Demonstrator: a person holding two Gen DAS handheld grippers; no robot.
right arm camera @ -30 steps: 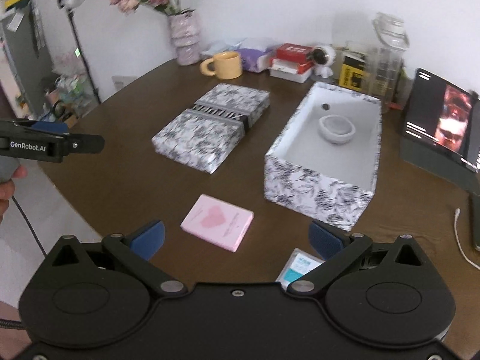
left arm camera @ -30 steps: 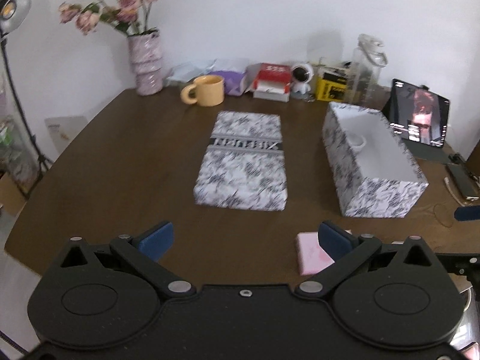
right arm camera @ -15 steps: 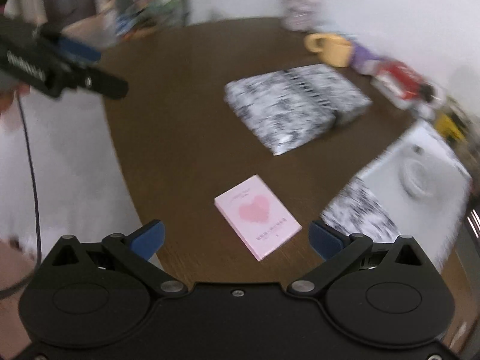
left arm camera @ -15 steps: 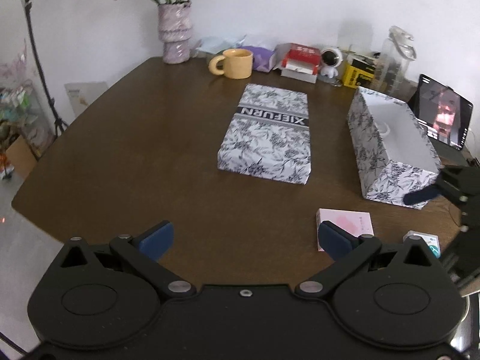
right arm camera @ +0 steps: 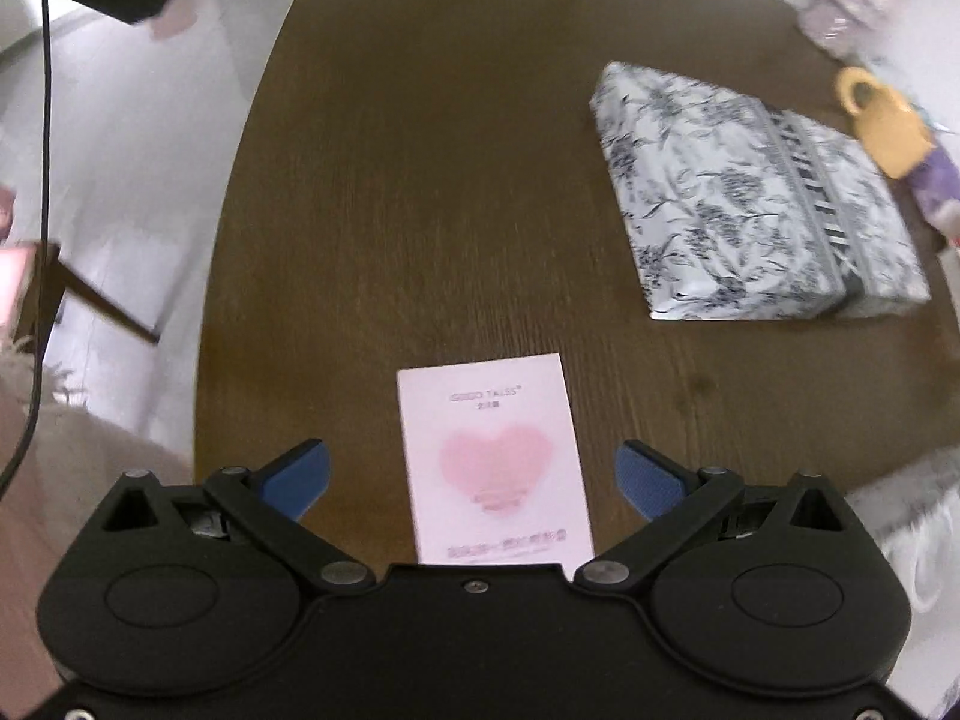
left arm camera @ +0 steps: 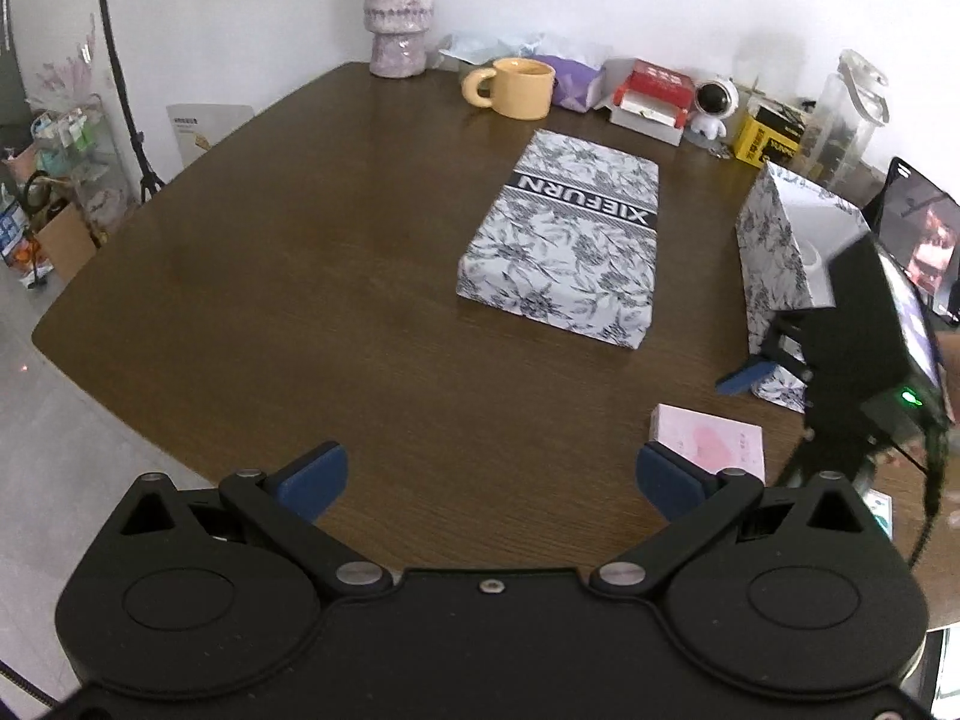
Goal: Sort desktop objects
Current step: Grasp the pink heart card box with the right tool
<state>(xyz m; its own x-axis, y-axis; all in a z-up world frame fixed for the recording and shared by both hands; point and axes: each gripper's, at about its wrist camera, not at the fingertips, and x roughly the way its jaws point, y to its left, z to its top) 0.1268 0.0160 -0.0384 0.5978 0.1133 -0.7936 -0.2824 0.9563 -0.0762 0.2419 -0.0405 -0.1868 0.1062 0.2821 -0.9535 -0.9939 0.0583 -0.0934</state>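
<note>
The right gripper (right arm camera: 473, 475) is positioned directly above a flat pink rectangular box with a heart print (right arm camera: 495, 462). Its two blue-padded fingers (right arm camera: 651, 480) are spread wide apart, one on each side of the box, and touch nothing. The box lies flat on the dark brown wooden table (right arm camera: 420, 192), near the table's near edge. In the left wrist view the same pink box (left arm camera: 708, 444) lies at the near right of the table, with the right gripper's black body (left arm camera: 864, 360) above and to the right of it.

The left gripper (left arm camera: 489, 477) is held over the near edge of the table. Its blue-padded fingers (left arm camera: 312, 477) are also spread wide, and nothing is between them.

A white rectangular box lid with a dark floral print and a lettered band (left arm camera: 564, 246) lies flat at the centre of the table, well apart from the pink box. The matching open box with a white interior (left arm camera: 780, 240) stands to the right of the lid; the right gripper partly hides it.

Along the far edge stand a yellow ceramic mug (left arm camera: 519, 87) and a pale purple ceramic vase (left arm camera: 399, 12). A tablet with a lit screen (left arm camera: 918, 234) is propped at the far right.
</note>
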